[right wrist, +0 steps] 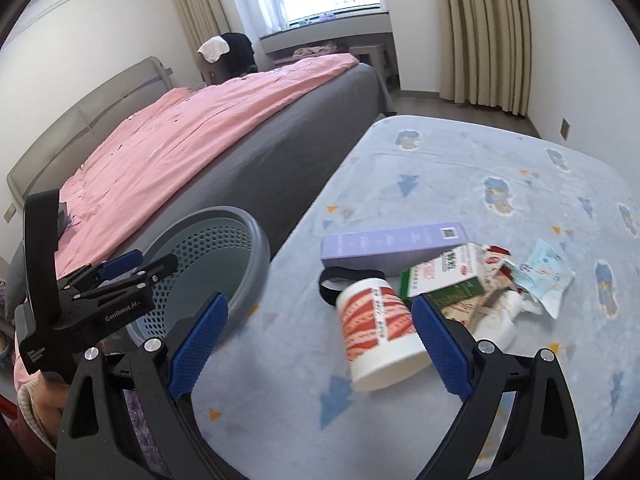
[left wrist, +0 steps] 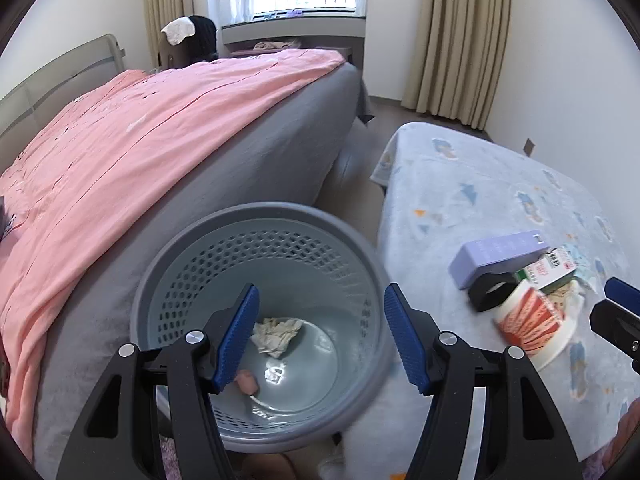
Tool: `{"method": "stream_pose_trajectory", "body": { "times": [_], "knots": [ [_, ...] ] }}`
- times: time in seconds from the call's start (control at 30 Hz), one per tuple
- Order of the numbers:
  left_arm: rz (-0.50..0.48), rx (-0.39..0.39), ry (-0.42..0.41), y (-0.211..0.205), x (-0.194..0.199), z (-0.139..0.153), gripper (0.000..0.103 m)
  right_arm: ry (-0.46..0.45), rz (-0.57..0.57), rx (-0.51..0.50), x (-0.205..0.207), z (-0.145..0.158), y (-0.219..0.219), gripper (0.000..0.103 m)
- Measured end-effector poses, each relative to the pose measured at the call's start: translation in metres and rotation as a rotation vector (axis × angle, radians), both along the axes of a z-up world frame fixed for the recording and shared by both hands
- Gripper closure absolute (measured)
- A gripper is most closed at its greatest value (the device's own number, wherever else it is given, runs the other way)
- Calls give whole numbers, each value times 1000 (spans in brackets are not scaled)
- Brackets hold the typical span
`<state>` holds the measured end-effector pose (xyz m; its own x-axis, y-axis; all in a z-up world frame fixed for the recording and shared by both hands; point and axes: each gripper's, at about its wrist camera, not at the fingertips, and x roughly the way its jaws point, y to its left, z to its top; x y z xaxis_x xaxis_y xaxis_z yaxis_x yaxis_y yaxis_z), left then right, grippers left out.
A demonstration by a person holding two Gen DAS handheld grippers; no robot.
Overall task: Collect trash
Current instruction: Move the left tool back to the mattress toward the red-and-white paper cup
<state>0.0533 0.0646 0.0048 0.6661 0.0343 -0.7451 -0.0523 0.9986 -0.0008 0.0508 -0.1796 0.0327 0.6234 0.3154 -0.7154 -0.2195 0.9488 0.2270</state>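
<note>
On the light-blue patterned cloth [right wrist: 460,168], a red-and-white paper cup [right wrist: 378,330] lay on its side just beyond the right gripper [right wrist: 320,344], whose jaws stood wide apart and empty. To the left, the left gripper [left wrist: 320,336], also open and empty, hung over the grey perforated bin [left wrist: 256,224] holding a crumpled tissue [left wrist: 276,334].

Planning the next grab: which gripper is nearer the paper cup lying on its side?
Right. The right gripper is open with the paper cup just ahead between its fingers. The left gripper hangs open over the grey basket, off to the cup's side.
</note>
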Motion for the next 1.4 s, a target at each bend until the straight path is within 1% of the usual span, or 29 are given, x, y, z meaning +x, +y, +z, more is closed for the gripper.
{"method": "stream_pose_trajectory", "body": {
  "times": [0.2, 0.33, 0.4, 0.47, 0.6, 0.8, 0.93, 1.03, 1.13, 1.4],
  "knots": [
    [-70, -33, -3, -27, -2, 2, 41, -8, -137, -18, -25, 3, -55, 12],
    [-134, -24, 6, -44, -1, 2, 41, 3, -229, -10, -35, -4, -83, 12],
    [-161, -18, 1, -49, -3, 4, 41, -6, -267, -2, -42, -6, -96, 12],
    [-183, 4, -1, -55, -4, 4, 41, -18, -304, 4, -50, -9, -106, 12],
    [-212, 0, 6, -64, -5, 3, 41, -4, -358, 3, -59, -18, -124, 12],
    [-238, 7, 9, -84, -12, -4, 41, 3, -394, -9, -65, -31, -141, 12],
    [-248, 12, 17, -99, -15, -12, 41, -3, -392, -16, -66, -41, -144, 12],
    [-253, 29, 17, -110, -18, -19, 41, 9, -388, -5, -63, -51, -148, 12],
    [-262, 26, 31, -122, -21, -25, 41, 10, -390, 1, -60, -57, -153, 12],
    [-307, 28, 43, -165, -25, -41, 40, 20, -433, -4, -55, -73, -175, 12]
  ]
}}
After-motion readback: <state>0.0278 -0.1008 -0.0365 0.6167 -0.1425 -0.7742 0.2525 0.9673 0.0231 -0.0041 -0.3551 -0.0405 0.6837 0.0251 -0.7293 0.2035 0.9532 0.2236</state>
